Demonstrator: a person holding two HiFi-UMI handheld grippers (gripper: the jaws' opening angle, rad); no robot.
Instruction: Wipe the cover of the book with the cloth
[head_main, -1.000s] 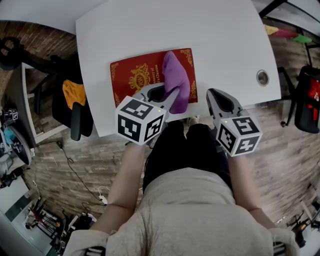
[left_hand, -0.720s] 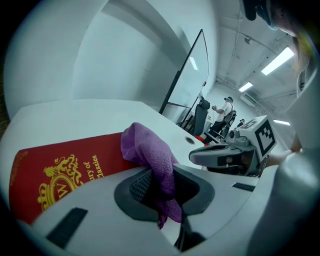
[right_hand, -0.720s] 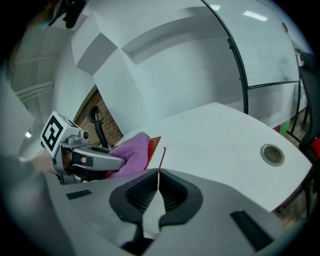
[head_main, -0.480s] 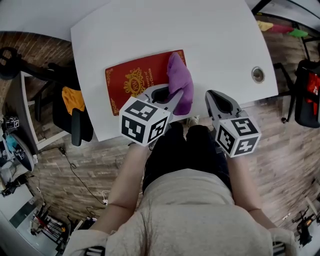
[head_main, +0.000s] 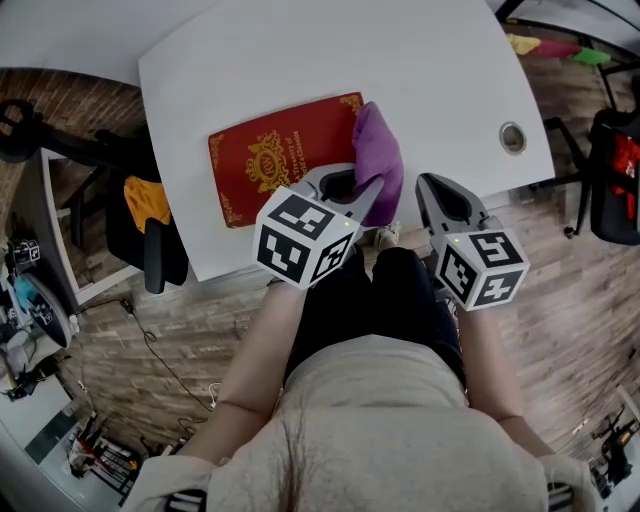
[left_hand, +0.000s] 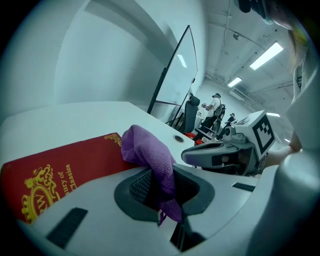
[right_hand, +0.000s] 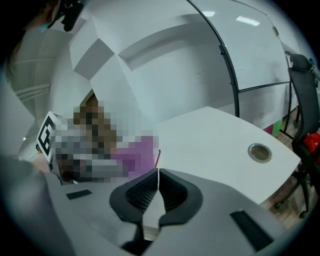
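A red book (head_main: 270, 160) with gold print lies on the white table (head_main: 330, 60) near its front edge. A purple cloth (head_main: 378, 155) rests on the book's right end, draped over that edge. My left gripper (head_main: 358, 190) is shut on the cloth (left_hand: 150, 152), which is bunched on the cover (left_hand: 55, 172). My right gripper (head_main: 428, 185) hovers at the table's front edge, to the right of the cloth. Its jaws (right_hand: 158, 175) are shut with nothing between them. Part of the cloth (right_hand: 142, 150) shows beyond them.
A round metal grommet (head_main: 512, 137) sits in the table at the right. A black office chair (head_main: 145, 225) stands to the left of the table, another chair (head_main: 615, 190) to the right. The person's legs are below the front edge.
The left gripper has dragged the cloth rightwards across the cover, from the middle of the book's right half to its right edge. The right gripper has barely moved.
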